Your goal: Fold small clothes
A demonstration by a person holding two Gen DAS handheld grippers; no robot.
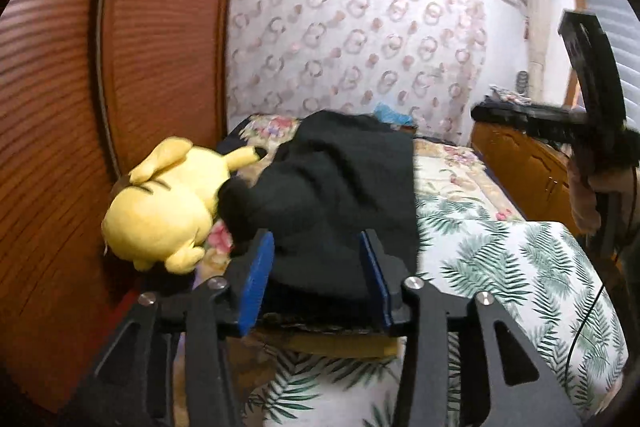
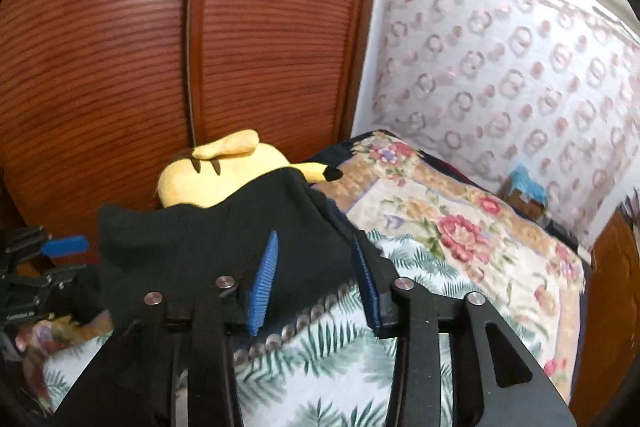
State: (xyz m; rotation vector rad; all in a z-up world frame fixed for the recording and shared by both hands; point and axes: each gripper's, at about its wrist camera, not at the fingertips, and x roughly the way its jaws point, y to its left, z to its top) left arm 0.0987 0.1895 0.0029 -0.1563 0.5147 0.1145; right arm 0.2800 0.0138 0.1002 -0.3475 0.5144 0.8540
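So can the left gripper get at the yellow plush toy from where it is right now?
Probably yes. The yellow plush toy lies just left of the left gripper, nothing between them, though the gripper's open jaws straddle the black garment, so it must pull clear first.

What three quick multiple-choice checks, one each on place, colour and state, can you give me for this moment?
1. Where is the yellow plush toy?
A. on the bed beside the wooden wardrobe
B. on the floor
C. on the air conditioner

2. What colour is the garment?
A. white
B. black
C. red

3. How do the left gripper jaws stand?
A. shut tight on nothing
B. apart, with garment between them
C. out of view

Answers: 1 A, the toy lies on the bedspread against the wardrobe doors. 2 B, the cloth is plainly black. 3 B, the blue pads stand apart with cloth between.
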